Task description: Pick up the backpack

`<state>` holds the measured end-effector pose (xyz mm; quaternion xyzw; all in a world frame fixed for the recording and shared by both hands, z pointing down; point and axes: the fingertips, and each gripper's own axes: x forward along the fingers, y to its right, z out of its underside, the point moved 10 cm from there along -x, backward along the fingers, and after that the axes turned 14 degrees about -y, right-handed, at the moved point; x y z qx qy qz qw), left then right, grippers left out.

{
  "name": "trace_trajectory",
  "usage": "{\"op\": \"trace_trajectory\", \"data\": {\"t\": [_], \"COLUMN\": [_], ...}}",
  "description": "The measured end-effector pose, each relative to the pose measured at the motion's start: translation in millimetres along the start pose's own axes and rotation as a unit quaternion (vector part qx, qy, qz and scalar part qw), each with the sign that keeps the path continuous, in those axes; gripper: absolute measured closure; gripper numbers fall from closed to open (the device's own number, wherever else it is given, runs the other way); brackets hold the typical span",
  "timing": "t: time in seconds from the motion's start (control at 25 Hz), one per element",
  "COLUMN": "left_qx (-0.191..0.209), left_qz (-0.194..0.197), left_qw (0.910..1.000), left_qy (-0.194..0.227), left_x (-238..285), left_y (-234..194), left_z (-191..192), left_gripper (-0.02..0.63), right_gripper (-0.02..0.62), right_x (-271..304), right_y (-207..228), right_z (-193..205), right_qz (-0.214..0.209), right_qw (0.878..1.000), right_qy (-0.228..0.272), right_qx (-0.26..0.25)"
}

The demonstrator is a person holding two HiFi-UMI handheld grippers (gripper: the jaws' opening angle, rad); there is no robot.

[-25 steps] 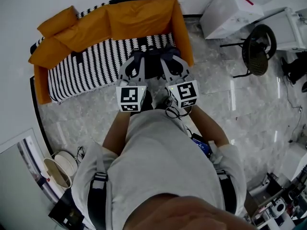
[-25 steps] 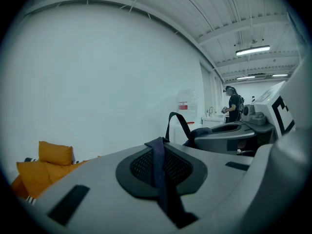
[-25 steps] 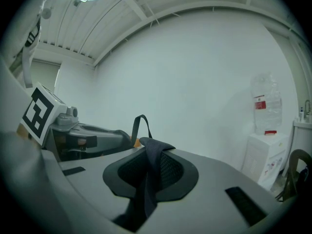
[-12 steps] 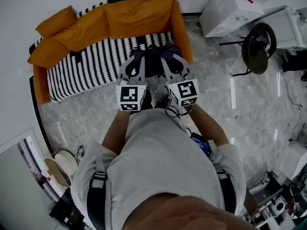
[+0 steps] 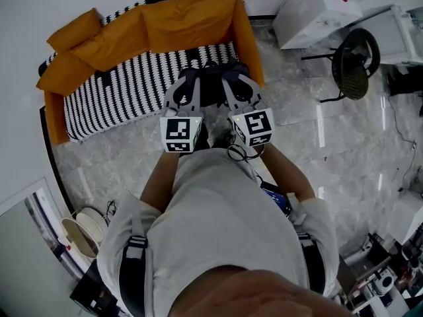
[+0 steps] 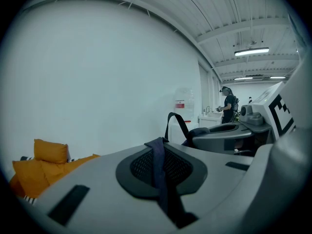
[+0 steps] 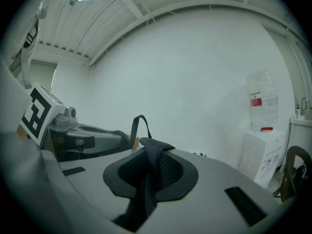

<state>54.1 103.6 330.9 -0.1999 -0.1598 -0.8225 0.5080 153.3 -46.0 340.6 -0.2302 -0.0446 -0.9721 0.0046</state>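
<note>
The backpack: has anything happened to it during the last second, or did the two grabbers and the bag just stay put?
Nothing visibly changed. The left gripper and the right gripper each stay shut on a dark strap of the backpack. The bag hangs between them in the same spot by the striped sofa. Neither hand moved or turned.

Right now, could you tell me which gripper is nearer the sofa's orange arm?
The right gripper, shut on a backpack strap; the left gripper is farther from the sofa arm.
</note>
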Motion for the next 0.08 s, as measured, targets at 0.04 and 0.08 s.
{"op": "trace_trajectory", "data": {"t": [0.04, 0.08], "left_qx": [-0.001, -0.001], "left_qz": [-0.001, -0.001], "left_qw": [1.0000, 1.0000], "left_qy": [0.000, 0.000], "left_x": [0.2, 0.3], "left_y": [-0.1, -0.2], "left_z": [0.5, 0.9], "left_gripper": [0.580, 0.580], "right_gripper": [0.529, 0.529], "right_x": [-0.1, -0.1], "right_y": [0.1, 0.1], "right_z": [0.1, 0.1], "right_qz": [0.000, 0.000], "right_qw": [1.000, 1.000], "right_qy": [-0.001, -0.001], "right_qx": [0.000, 0.000]}}
